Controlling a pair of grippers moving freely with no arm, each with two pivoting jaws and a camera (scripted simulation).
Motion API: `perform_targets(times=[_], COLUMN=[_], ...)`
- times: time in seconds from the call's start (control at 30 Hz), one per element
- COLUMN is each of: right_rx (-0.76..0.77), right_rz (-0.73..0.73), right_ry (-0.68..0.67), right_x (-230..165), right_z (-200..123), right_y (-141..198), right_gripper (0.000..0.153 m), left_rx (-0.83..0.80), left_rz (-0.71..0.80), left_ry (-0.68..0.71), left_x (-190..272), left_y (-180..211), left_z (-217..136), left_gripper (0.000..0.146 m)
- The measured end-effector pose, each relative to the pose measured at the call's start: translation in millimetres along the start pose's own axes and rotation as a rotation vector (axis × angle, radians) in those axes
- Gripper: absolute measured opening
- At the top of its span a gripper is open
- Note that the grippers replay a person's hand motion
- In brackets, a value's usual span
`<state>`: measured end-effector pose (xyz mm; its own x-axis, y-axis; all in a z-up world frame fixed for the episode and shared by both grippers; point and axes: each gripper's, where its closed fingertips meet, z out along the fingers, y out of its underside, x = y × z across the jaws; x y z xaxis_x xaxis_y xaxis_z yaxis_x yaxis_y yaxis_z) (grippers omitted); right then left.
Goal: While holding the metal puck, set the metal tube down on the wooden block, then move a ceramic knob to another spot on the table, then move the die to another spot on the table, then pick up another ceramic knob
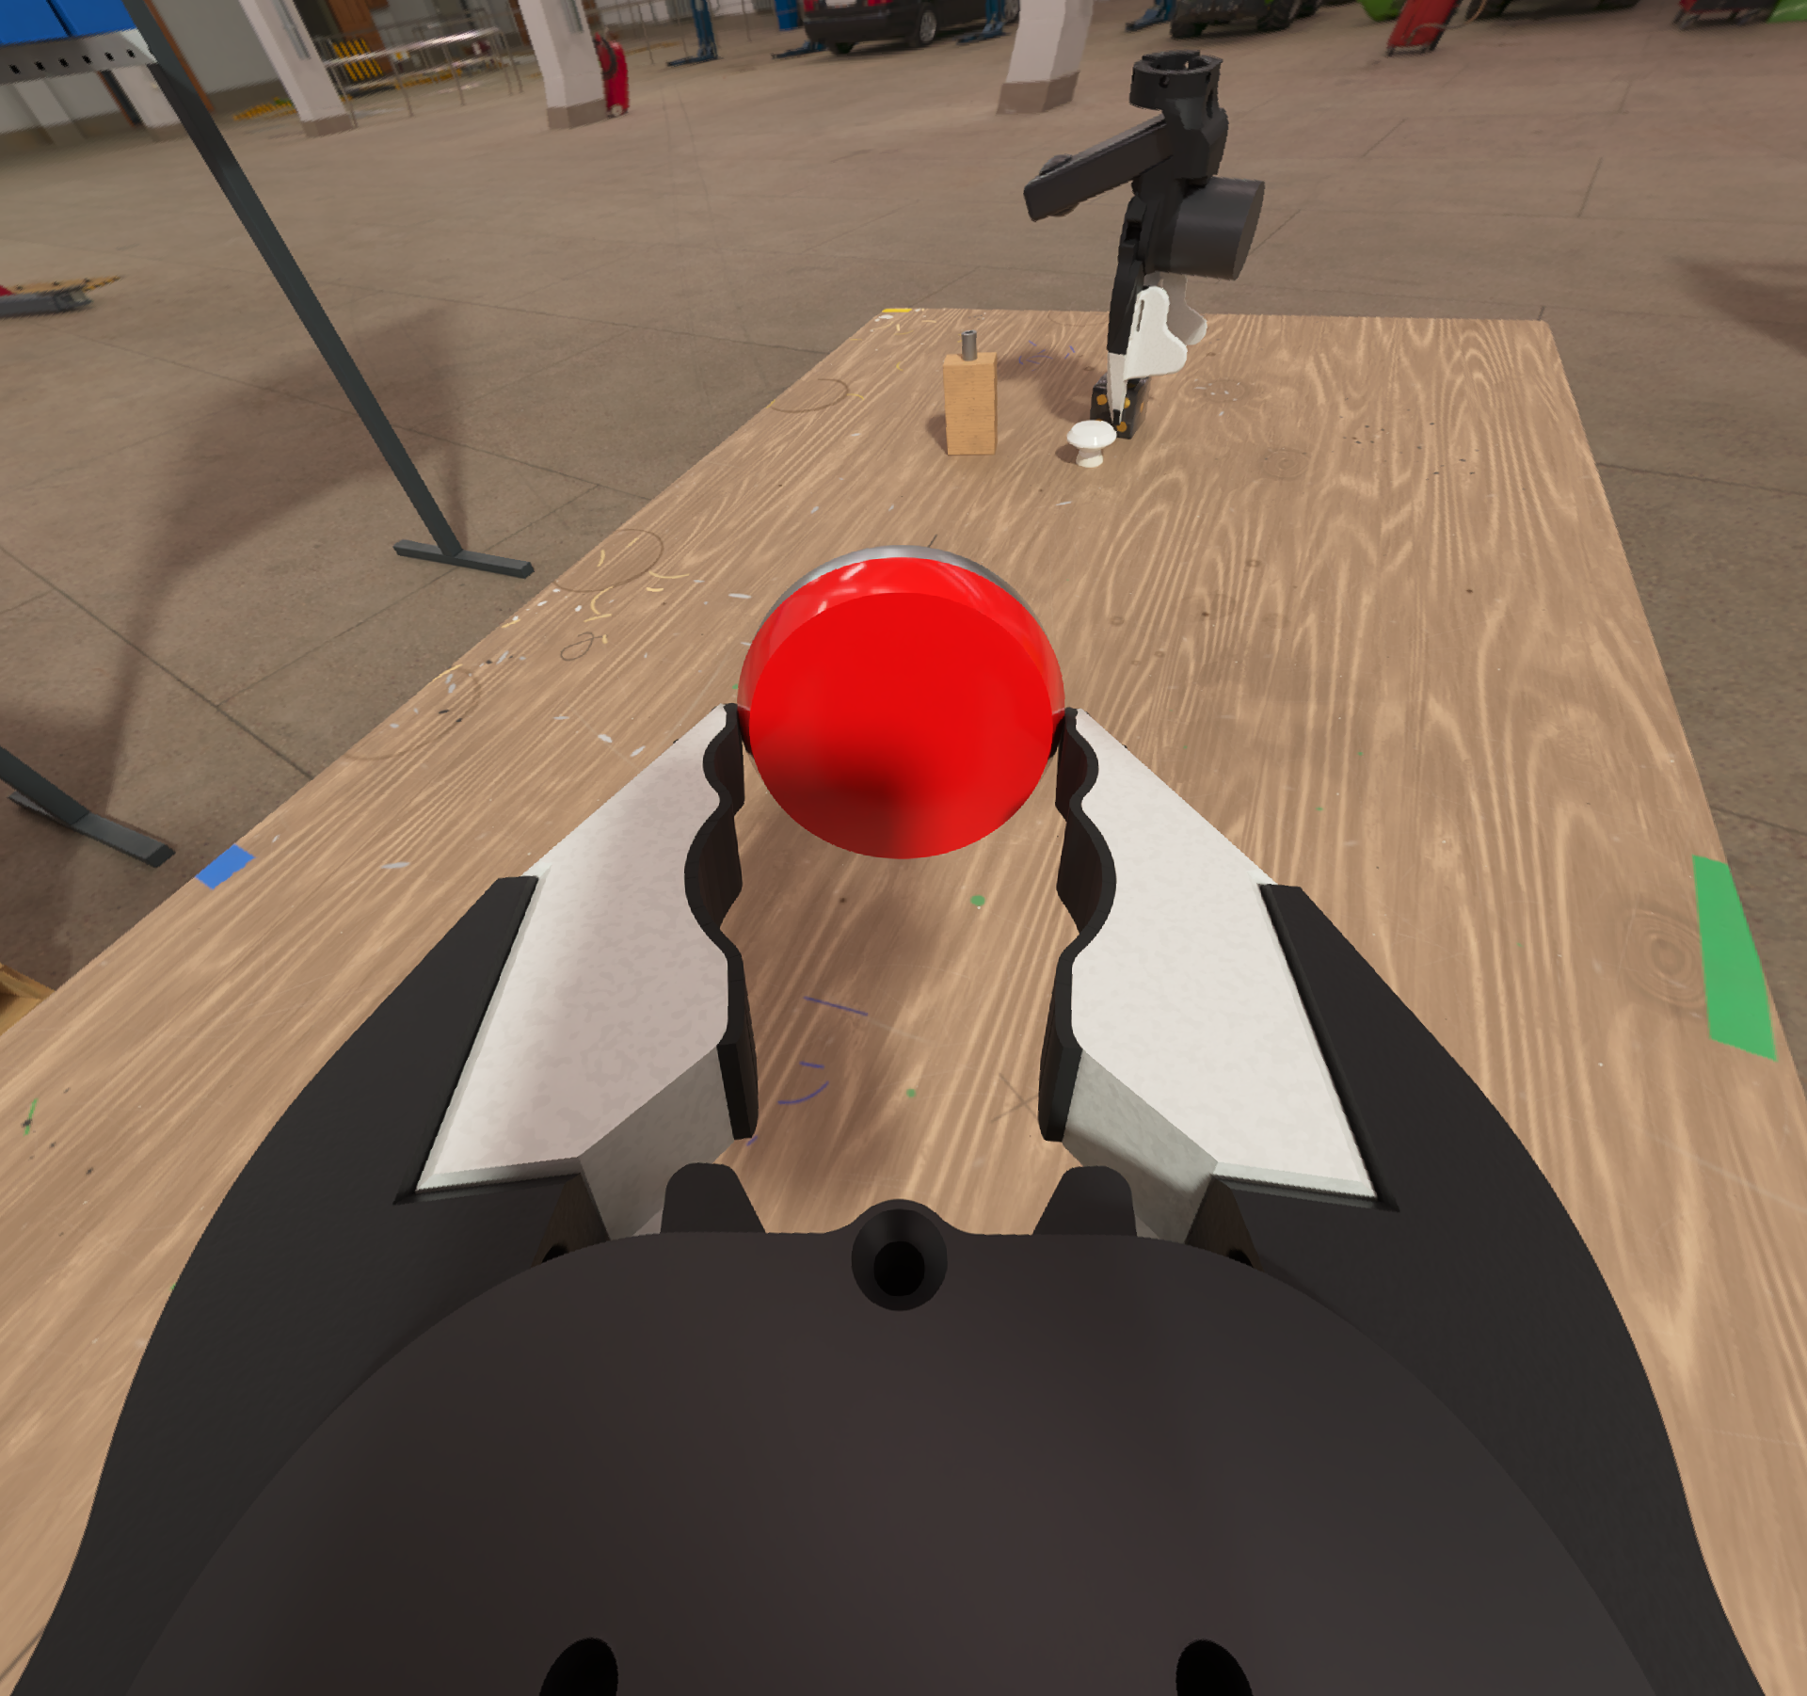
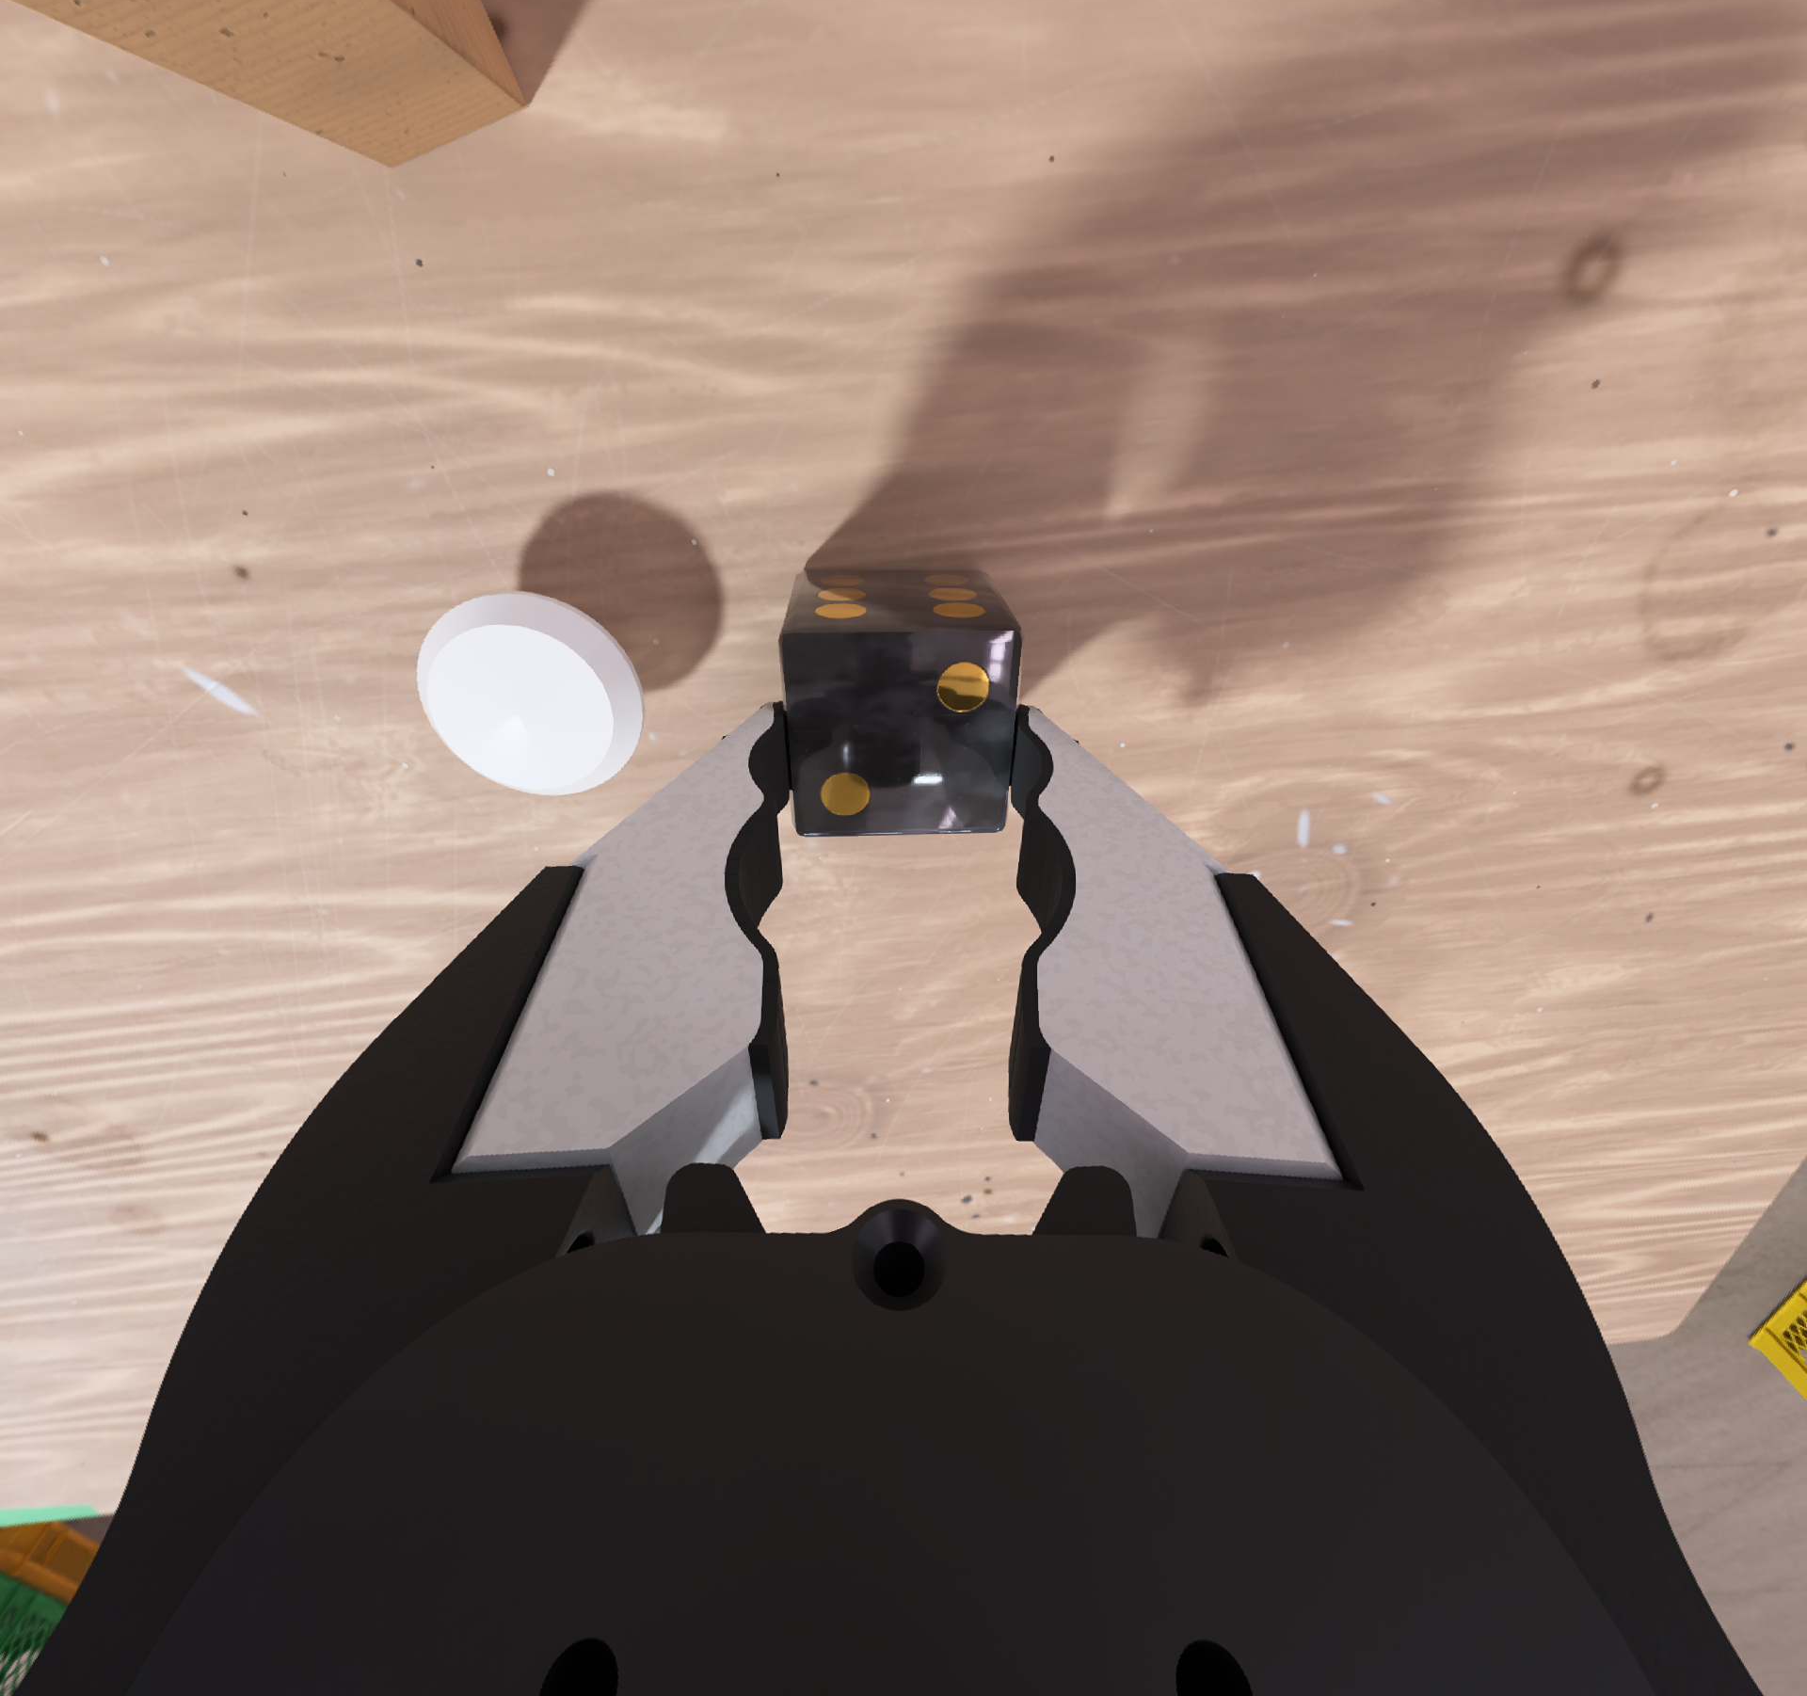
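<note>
The left gripper [image 1: 900, 730] clamps the red metal puck [image 1: 900, 710] between its 2 fingertips, above the table [image 1: 1369, 671]. At 12 o'clock, far off, the metal tube [image 1: 969, 345] stands on the wooden block [image 1: 970, 405]. The right gripper [image 2: 900, 759] pinches the black die [image 2: 898, 720] — a white ceramic knob [image 2: 528, 693] lies at 9 o'clock, just beside its left finger.

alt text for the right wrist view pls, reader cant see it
Seen from above, the right gripper clamps a dark die with gold pips over a wooden table. A white ceramic knob stands left of it; a wooden block fills the top-left corner.
</note>
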<state>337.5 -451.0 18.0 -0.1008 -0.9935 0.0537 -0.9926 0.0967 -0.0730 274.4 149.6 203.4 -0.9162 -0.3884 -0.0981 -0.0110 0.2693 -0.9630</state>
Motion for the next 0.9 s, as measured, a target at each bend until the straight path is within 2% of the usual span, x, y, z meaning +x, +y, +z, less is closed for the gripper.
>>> perform_targets(times=[0.13,0.17,0.2,0.33,0.6,0.83,0.9], right_rx=[0.014,0.015,0.022,0.051,0.174,0.301,0.327], right_rz=[-0.003,-0.008,-0.013,-0.025,-0.071,-0.164,-0.199], right_ry=[0.028,0.038,0.043,0.05,0.046,0.026,0.016], right_x=[2.2,4.5,5.8,6.8,-4.8,-37.7,-51.4], right_z=[0.2,0.2,-1.4,-17.9,-79.5,-136.0,-147.9], right_y=[-0.6,-0.3,-0.3,-0.6,-2.0,-0.4,0.5], right_gripper=[0.045,0.06,0.082,0.103,0.112,0.119,0.125], left_rx=[-0.003,-0.005,-0.007,-0.005,0.001,-0.016,-0.018], left_rz=[-0.004,-0.004,-0.003,-0.003,-0.003,-0.007,-0.007], left_ry=[0.006,0.007,0.008,0.01,0.016,0.022,0.021], left_x=[0.5,0.7,1.1,2.4,3.7,5.6,6.3], left_y=[1.0,1.3,1.5,0.8,0.3,3.6,3.8], left_z=[2.3,2.9,3.4,3.7,4.8,10.9,11.4], left_gripper=[0.065,0.065,0.065,0.065,0.065,0.065,0.065])
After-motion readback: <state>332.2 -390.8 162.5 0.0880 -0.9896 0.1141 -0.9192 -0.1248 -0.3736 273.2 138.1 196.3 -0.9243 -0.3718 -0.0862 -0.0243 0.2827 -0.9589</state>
